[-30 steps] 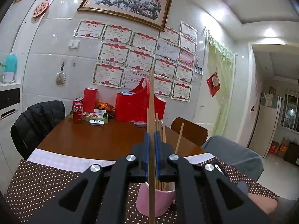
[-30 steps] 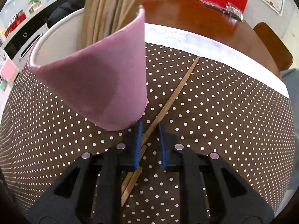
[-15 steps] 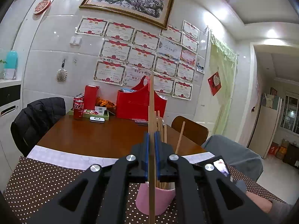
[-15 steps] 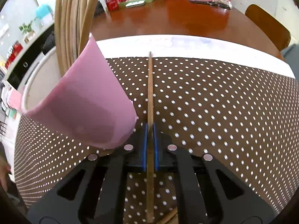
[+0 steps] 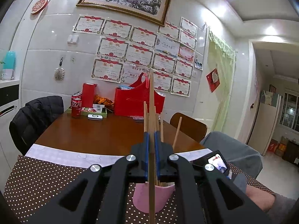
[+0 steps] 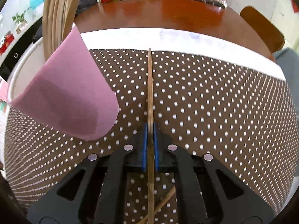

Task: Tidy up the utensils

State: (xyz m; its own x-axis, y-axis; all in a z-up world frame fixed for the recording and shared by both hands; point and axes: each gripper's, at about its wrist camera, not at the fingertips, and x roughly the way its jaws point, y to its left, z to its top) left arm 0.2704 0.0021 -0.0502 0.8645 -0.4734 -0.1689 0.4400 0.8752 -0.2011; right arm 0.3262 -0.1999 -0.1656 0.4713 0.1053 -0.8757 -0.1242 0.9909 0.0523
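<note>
My left gripper (image 5: 151, 136) is shut on a wooden chopstick (image 5: 151, 100) held upright, above a pink cup (image 5: 142, 197) that holds several chopsticks (image 5: 160, 125). My right gripper (image 6: 150, 127) is shut on another chopstick (image 6: 150, 85) that points forward over the brown dotted cloth (image 6: 205, 102). The pink cup (image 6: 71, 100) with its chopsticks (image 6: 56, 15) stands just left of the right gripper. One more chopstick (image 6: 164, 201) lies on the cloth under the right gripper.
A wooden table (image 5: 97, 132) carries cola cans (image 5: 76, 106), a red bag (image 5: 138, 102), a green tray (image 5: 93, 110) and a white device (image 5: 95, 117). A chair with a black jacket (image 5: 35, 117) stands left, a wooden chair (image 5: 188, 127) at the far right. A person's knee (image 5: 233, 153) is at the right.
The right gripper closed on a chopstick on the cloth and lifted it, now pointing straight forward. The left gripper still holds its upright chopstick and rose slightly.
</note>
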